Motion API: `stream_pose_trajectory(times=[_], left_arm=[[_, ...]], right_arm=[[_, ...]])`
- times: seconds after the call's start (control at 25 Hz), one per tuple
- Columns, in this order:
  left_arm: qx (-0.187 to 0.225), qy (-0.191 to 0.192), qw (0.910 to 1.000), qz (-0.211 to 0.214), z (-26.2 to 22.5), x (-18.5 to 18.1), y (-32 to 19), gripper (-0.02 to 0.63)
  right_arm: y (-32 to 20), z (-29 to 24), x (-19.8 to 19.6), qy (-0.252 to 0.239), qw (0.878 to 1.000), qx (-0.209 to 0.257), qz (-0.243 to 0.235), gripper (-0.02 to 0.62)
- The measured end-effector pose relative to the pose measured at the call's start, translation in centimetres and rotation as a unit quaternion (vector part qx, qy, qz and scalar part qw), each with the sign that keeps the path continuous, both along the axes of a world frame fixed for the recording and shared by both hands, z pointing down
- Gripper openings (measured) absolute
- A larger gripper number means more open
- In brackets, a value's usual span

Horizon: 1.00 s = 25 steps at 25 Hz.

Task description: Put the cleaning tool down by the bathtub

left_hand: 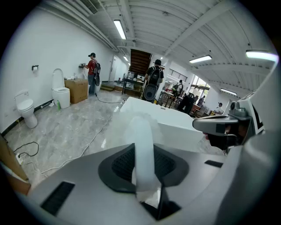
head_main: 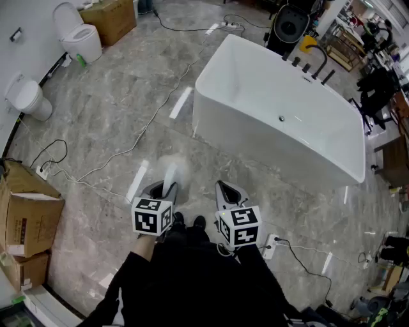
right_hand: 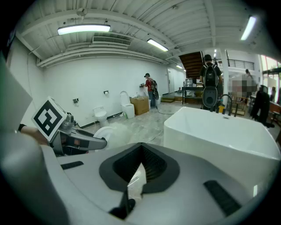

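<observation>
- The left gripper [head_main: 161,189] is clamped on the white plastic handle of the cleaning tool [left_hand: 144,147]. The handle stands upright between its dark pads, and its pale fluffy head [head_main: 172,171] is blurred.
- The right gripper [head_main: 228,191] is just beside the left one. Its jaws are drawn together to a thin sliver, with nothing between them.
- The tool hangs over the grey marble floor [head_main: 121,121], in front of the person's black shoes [head_main: 187,222]. It is near the left end of the white freestanding bathtub [head_main: 211,118] but apart from it.
- A white cable [head_main: 156,118] trails across the floor between the grippers and that end of the bathtub. A white power strip [head_main: 270,246] lies by the right gripper.
- Black tap fittings [head_main: 313,64] stand on the bathtub's far rim.
- Further left are brown cardboard boxes [head_main: 25,214] at the floor's edge, two white toilets [head_main: 82,37] [head_main: 29,99] along the wall and another cardboard box [head_main: 112,18].
- In the left gripper view, a person in a red top [left_hand: 91,70] and a person with a backpack [left_hand: 154,78] stand far off.
- Each gripper's cube [head_main: 152,217] bears black-and-white square markers. The red print on the near box is too small to read.
</observation>
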State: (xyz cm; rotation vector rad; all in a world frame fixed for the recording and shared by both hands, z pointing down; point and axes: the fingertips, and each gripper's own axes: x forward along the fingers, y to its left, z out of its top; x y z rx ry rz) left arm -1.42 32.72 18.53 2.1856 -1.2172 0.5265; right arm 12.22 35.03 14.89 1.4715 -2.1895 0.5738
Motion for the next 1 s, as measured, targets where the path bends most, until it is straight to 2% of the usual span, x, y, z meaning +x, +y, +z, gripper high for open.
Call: stream_pose_trajectory(times=[0.56, 1.0], left_arm=[[0.002, -0.002, 0.9996, -0.03, 0.5, 0.0, -1.8, 0.095], [0.044, -0.009, 0.9973, -0.059, -1.9, -0.3, -5.8, 0.095]], right_arm=[[-1.3, 1.0, 2.2, 0.002, 1.0, 0.004, 0.012, 0.0], [-3.2, -0.6, 3.7, -0.007, 0.999, 0.028, 0.024, 0.001]])
